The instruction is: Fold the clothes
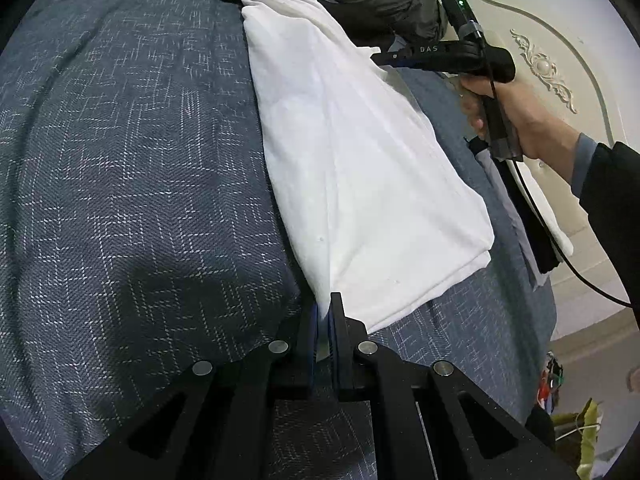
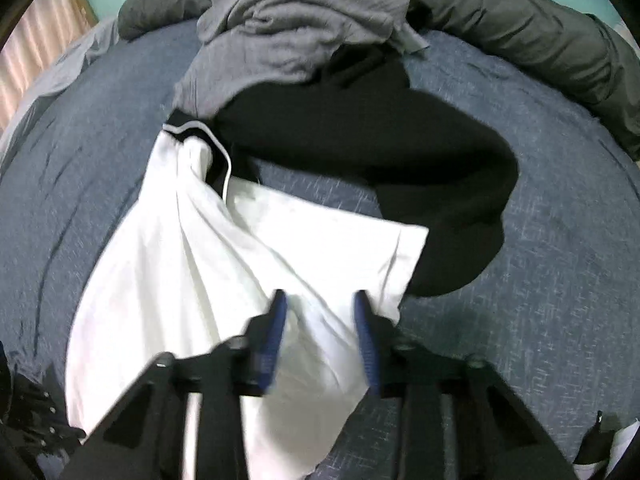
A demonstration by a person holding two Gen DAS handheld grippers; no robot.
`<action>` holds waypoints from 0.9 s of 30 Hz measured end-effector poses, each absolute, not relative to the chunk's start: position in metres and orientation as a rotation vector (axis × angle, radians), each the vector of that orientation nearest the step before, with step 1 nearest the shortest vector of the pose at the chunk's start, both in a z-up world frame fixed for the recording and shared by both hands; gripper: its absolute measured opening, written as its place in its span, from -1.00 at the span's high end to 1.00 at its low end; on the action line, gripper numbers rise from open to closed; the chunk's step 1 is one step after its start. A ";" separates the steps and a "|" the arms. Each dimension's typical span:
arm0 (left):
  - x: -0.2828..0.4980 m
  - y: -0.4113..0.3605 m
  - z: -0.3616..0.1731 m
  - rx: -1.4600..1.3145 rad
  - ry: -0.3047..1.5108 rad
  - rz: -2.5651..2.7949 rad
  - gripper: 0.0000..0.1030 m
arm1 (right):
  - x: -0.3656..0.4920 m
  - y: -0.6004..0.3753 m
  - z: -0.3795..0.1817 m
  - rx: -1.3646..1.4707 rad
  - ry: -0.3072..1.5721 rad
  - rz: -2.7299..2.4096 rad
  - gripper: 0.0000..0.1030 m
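Observation:
A white garment (image 1: 360, 160) lies folded lengthwise on the blue patterned bedcover (image 1: 120, 160). My left gripper (image 1: 326, 304) is shut on its near corner, and cloth shows between the pads. In the left wrist view a hand holds my right gripper (image 1: 378, 56) at the garment's far right edge. In the blurred right wrist view, my right gripper (image 2: 320, 300) stands open over the white garment (image 2: 180, 260), its blue pads (image 2: 276, 320) apart with cloth between them and not pressed.
A black garment (image 2: 380, 132), a crumpled grey garment (image 2: 300, 20) and a dark olive jacket (image 2: 520, 20) lie beyond the white one. A cream carved headboard (image 1: 560, 60) stands at the right. The gripper's cable (image 1: 580, 272) hangs beside the bed.

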State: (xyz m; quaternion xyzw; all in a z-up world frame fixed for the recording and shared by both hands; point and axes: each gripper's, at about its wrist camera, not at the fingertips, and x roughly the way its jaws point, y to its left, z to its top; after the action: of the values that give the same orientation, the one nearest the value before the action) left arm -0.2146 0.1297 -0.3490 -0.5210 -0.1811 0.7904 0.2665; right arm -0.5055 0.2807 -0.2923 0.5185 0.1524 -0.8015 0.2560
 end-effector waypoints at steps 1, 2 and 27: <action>-0.215 0.130 -0.349 -1.407 -0.488 2.134 0.90 | -0.505 0.280 -0.293 1.405 0.413 -2.173 0.85; -0.214 0.130 -0.349 -1.407 -0.488 2.134 0.90 | -0.504 0.279 -0.292 1.399 0.421 -2.181 0.89; -0.201 0.125 -0.348 -1.414 -0.486 2.136 0.90 | -0.505 0.271 -0.266 1.245 0.344 -2.365 0.11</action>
State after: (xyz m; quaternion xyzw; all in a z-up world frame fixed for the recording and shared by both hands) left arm -0.2012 0.1251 -0.3477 -0.5230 -0.1798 0.7903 0.2639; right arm -0.5054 0.2705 -0.2661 0.4505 0.1246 -0.8558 0.2218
